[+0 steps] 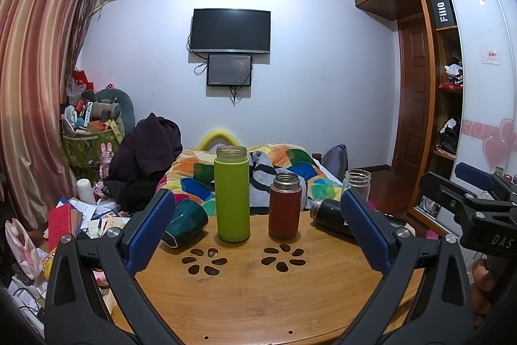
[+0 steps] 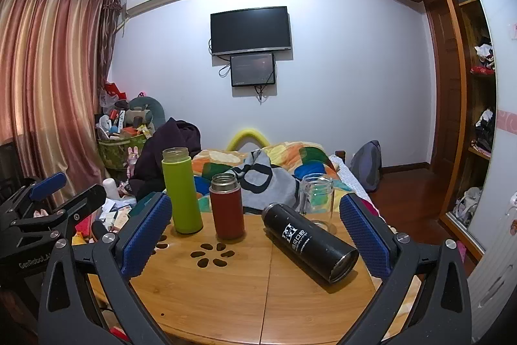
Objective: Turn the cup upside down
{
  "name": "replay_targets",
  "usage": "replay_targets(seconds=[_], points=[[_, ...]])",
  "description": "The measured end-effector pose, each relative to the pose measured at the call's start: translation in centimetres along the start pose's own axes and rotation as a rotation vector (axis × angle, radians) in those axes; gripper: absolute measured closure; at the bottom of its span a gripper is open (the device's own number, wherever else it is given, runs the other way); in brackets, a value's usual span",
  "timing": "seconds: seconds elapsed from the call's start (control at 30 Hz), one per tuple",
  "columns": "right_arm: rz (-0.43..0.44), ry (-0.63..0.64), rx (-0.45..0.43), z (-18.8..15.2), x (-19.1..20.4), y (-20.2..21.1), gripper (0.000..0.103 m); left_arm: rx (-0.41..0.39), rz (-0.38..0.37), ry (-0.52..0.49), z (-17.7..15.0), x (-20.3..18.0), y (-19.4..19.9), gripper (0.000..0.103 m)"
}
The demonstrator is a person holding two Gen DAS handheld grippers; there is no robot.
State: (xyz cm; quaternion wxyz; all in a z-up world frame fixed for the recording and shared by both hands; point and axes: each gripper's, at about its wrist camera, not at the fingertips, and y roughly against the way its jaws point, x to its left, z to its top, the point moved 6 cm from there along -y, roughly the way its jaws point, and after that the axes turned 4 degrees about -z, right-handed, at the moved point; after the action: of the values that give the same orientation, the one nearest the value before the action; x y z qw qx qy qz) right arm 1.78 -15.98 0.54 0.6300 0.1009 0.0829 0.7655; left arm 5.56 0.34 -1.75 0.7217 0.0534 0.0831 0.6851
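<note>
A round wooden table point(image 1: 258, 296) point(image 2: 258, 290) holds several cups. A tall green cup point(image 1: 232, 194) point(image 2: 182, 191) and a shorter red cup point(image 1: 285, 206) point(image 2: 227, 206) stand upright, mouths up. A clear glass jar point(image 1: 358, 183) point(image 2: 316, 201) stands at the back right. A black cup point(image 2: 308, 240) point(image 1: 326, 210) lies on its side. A dark green cup point(image 1: 184, 222) lies on its side at the left. My left gripper point(image 1: 258, 231) is open and empty, in front of the green and red cups. My right gripper point(image 2: 255, 235) is open and empty, near the black cup.
A bed with a colourful blanket point(image 1: 284, 160) lies behind the table. Clutter point(image 1: 87, 131) is piled at the left by the curtains. A wardrobe point(image 1: 446, 86) stands at the right. The right gripper's body point(image 1: 478, 209) shows at the right edge of the left wrist view.
</note>
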Motion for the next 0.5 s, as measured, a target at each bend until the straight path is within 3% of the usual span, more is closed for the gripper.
replay_targets(seconds=[0.5], points=[[0.005, 0.002, -0.002, -0.05, 0.26, -0.06, 0.0, 0.002, 0.001, 0.001, -0.03, -0.02, 0.01, 0.0]])
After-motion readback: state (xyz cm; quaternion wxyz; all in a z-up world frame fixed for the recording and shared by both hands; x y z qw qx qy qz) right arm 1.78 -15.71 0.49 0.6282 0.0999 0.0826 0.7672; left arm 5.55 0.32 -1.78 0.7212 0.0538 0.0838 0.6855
